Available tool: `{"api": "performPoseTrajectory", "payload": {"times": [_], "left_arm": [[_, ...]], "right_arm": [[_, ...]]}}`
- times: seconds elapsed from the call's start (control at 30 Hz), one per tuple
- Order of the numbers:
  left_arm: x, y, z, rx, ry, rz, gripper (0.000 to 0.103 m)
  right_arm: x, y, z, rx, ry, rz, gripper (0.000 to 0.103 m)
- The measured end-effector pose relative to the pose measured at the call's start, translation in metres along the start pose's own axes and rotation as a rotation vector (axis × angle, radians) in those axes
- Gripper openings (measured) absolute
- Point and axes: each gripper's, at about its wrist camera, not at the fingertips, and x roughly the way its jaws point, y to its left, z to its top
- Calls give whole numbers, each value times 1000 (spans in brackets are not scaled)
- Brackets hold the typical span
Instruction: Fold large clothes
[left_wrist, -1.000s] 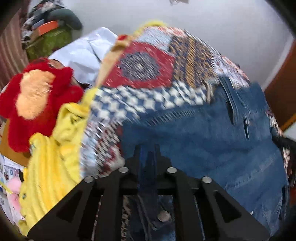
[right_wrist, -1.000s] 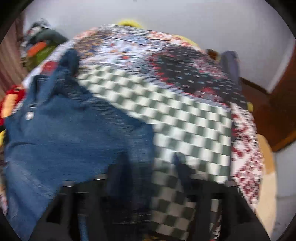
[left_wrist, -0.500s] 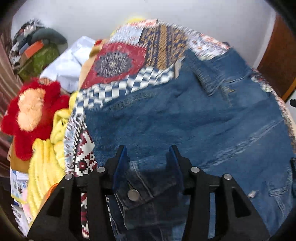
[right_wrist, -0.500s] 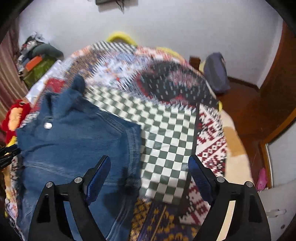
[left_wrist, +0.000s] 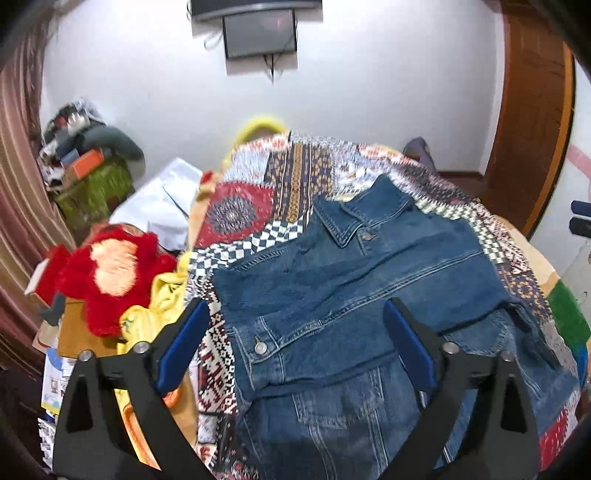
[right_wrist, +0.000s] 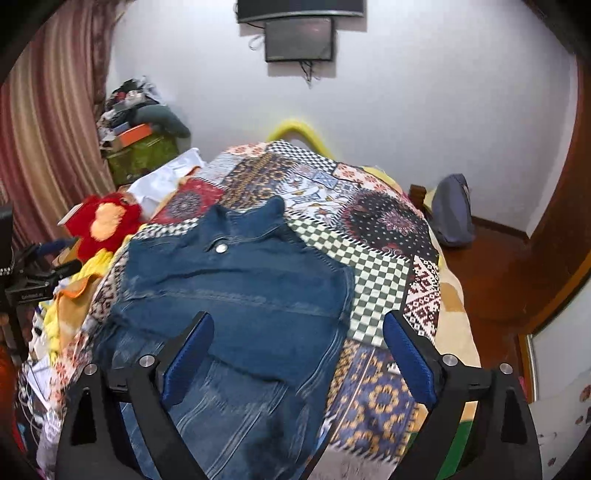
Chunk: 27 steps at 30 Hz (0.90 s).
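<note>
A blue denim jacket (left_wrist: 362, 295) lies folded on the patchwork bedspread (left_wrist: 251, 210), collar toward the far wall. It also shows in the right wrist view (right_wrist: 240, 295). My left gripper (left_wrist: 295, 325) is open and empty, raised above the jacket's near left part. My right gripper (right_wrist: 295, 332) is open and empty, raised above the jacket's near right edge. Neither gripper touches the cloth.
A red plush toy (left_wrist: 110, 273) and yellow cloth (left_wrist: 155, 306) lie left of the bed. A cluttered green box (right_wrist: 144, 151) stands by the curtain. A grey bag (right_wrist: 450, 210) leans at the far right. A wooden door (left_wrist: 532, 110) is on the right.
Both grippers opened, let go of the jacket and pulled back and up. The jacket now lies flat on the bedspread.
</note>
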Motion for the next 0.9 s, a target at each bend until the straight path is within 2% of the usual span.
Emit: {"api": "performPoseTrajectory", "payload": {"times": [0.1,0.23,0.33,0.47,0.57,0.7,0.77,0.9], "left_arm": [[-28,-2,-18,-9,-17,-6,99],[-48,-2,-44,-12,-2,-10,99],[-59,1,-68,-18,14,11,101],[-60,12,-108,-75,93,-4,102],[-51,21,-140,-118,182,-5,102],[-34,42,-183,-257,293,-4,102],[-31,49,-198,-325,315,-9,102],[-21,62,-227,-480,371,-78,102]], "right_arm": [[-18,14,-21,8,16,29,94],[-29,20,-53,66,60,80,94],[-28,18,-83,114,105,78,94],[-23,7,-122,196,194,75,94],[-20,-4,-148,257,243,75,94],[-13,-15,-178,341,301,86,94],[-9,-16,-188,376,325,106,94],[-4,-15,-205,411,346,140,94]]}}
